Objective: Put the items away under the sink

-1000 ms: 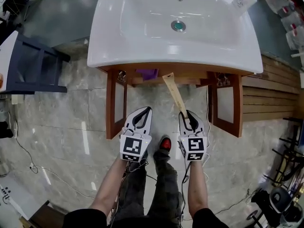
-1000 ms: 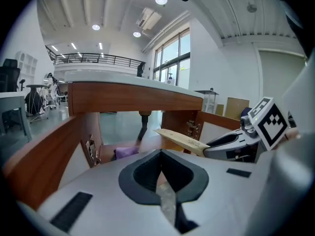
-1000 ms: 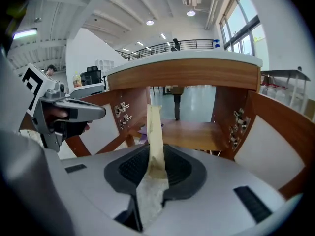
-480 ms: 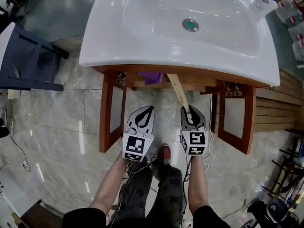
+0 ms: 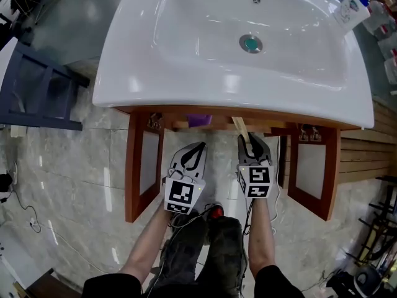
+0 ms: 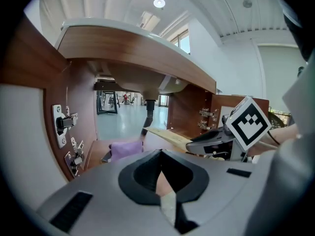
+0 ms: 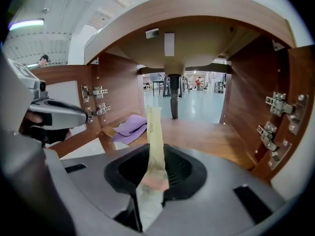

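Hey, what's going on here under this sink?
A person at the white sink holds a gripper in each hand. The right gripper is shut on a flat wooden stick, its far end poking into the open cabinet below, where a purple cloth lies on the shelf. The left gripper is shut, empty.

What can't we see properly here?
Head view: the white sink hides the far end of the pale flat wooden stick and most of the purple cloth.
Head view: the label on the white bottle is too small.
Right gripper view: the right gripper covers the stick's near end.
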Action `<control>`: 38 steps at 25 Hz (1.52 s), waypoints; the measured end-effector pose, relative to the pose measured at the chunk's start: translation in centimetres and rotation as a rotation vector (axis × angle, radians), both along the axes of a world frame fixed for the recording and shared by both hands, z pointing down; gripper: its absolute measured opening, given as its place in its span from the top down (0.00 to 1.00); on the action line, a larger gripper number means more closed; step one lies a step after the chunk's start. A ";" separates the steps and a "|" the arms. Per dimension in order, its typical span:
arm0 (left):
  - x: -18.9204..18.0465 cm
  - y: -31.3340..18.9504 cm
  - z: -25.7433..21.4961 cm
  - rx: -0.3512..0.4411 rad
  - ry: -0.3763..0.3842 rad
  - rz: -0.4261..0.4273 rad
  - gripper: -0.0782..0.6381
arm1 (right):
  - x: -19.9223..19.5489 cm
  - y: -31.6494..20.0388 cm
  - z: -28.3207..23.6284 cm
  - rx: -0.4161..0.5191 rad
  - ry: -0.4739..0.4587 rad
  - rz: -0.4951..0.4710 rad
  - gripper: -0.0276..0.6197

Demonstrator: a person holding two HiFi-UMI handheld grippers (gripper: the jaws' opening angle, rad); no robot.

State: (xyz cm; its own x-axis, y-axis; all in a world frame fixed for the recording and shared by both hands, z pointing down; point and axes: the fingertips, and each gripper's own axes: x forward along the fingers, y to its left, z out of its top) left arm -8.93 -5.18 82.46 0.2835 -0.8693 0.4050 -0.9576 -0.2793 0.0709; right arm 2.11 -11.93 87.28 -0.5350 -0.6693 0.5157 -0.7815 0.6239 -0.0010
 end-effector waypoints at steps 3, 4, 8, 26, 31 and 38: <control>-0.2 -1.0 0.6 0.012 0.002 -0.003 0.88 | -0.6 -1.3 0.5 0.014 -0.004 -0.003 0.80; -0.3 -1.2 0.8 0.015 0.002 -0.005 0.88 | -0.8 -1.8 0.7 0.019 -0.006 -0.004 0.80; -0.9 -1.9 1.5 0.017 0.007 -0.017 0.88 | -2.0 -3.0 1.6 0.025 0.000 -0.019 0.80; -2.7 -2.7 3.2 0.039 0.017 -0.041 0.88 | -4.0 -5.7 5.1 0.023 0.019 -0.006 0.79; -2.8 -2.2 3.2 0.036 0.018 -0.041 0.88 | -4.2 -5.7 5.0 0.020 -0.009 -0.014 0.79; -3.3 -1.9 2.7 0.043 0.022 -0.051 0.88 | -4.4 -5.2 3.5 0.064 -0.087 -0.005 0.61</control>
State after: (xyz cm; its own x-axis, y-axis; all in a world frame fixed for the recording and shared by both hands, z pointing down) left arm -12.27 -7.05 85.18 0.2466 -0.8995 0.3607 -0.9691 -0.2331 0.0813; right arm -2.30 -17.11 90.74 -0.5788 -0.6970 0.4234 -0.7774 0.6284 -0.0282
